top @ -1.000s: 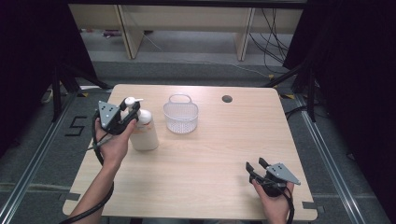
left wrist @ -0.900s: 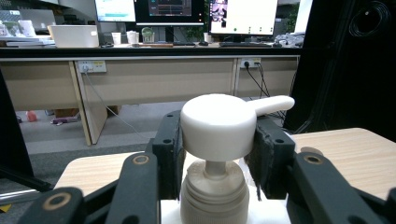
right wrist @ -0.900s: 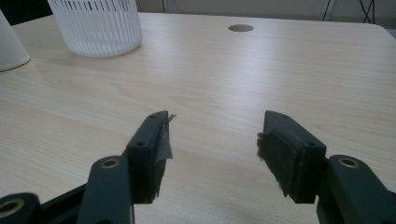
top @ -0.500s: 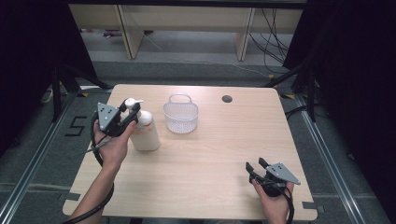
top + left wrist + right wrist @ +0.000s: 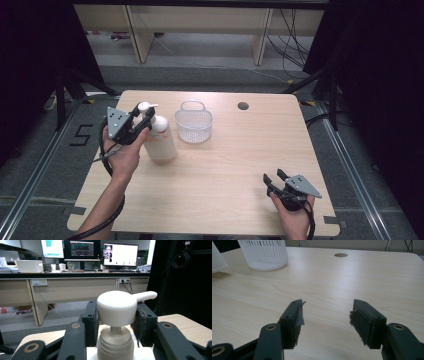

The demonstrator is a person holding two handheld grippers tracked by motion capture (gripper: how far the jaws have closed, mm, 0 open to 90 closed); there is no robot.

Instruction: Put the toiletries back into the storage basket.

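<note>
Your left gripper [image 5: 141, 120] sits clamped round the pump bottle [image 5: 160, 140], which has barely budged from a second ago, so from above the grab looks settled, with the white basket [image 5: 193, 125] just beside it. Left gripper view: both pads squeeze the pump head [image 5: 117, 306]. Right gripper view: your right gripper [image 5: 325, 321] gapes wide over bare table [image 5: 362, 275], holding nothing, basket well apart.

The pump bottle's [image 5: 117, 345] body is cut off below its neck.
</note>
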